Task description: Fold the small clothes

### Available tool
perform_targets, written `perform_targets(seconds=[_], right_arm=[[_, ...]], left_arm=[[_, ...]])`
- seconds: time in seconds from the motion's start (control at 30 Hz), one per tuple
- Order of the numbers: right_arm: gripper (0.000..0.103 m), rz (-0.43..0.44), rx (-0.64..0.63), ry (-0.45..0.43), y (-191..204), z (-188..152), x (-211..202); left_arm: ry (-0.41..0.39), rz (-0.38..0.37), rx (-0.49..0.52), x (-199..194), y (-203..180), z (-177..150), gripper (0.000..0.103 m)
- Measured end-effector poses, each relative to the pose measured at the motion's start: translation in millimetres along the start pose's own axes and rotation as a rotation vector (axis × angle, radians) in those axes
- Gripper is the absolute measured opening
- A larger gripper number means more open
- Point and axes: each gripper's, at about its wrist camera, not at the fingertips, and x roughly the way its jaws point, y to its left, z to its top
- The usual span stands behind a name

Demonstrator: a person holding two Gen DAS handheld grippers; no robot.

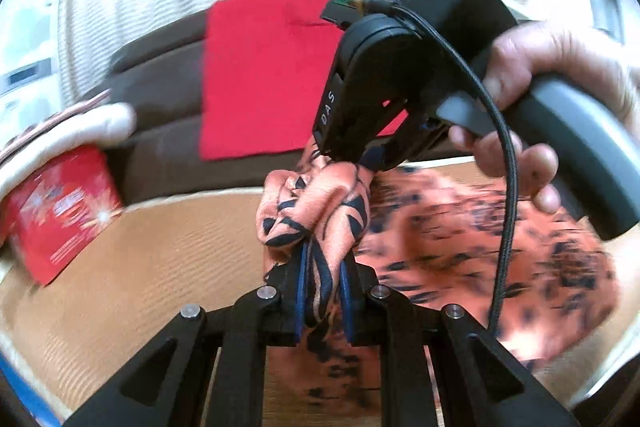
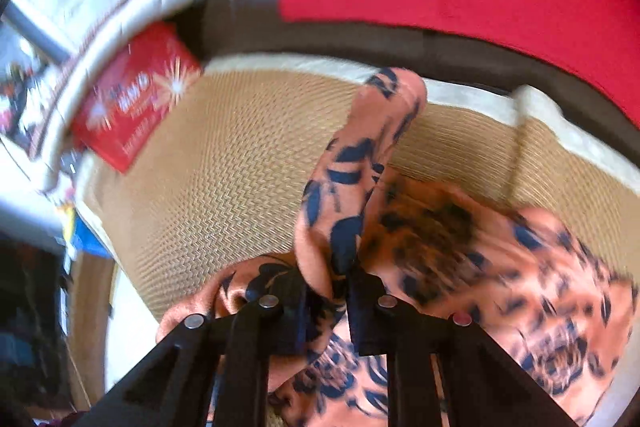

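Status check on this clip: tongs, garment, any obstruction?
Left tongs shut on orange patterned garment. Right tongs shut on it too. Red packet on mat's corner, apart.

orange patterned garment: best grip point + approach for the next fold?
Probably the free edge of the orange patterned garment, where it lies flat on the woven mat, approached low from the side. The bunched end is already pinched by the left gripper and right gripper, so the loose flat edge is the part that offers a clean single layer.
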Motion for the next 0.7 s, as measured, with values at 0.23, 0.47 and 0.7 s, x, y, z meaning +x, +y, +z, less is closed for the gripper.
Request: perform_targets(seconds=[0.23,0.47,0.7], right_arm=[[0.008,0.097,0.159,-0.202,-84,-49,-72],[0.008,0.21,0.271,-0.165,-147,-82,-71],[0.012,0.321,0.363,-0.138,-169,-95,-40]], left_arm=[[-0.004,-0.155,0.065,-2,-63,18,0.006],[0.052,-0.16,0.172,8,-117,12,0.006],[0.131,-0.088,0.174,29,-105,1,0.006]])
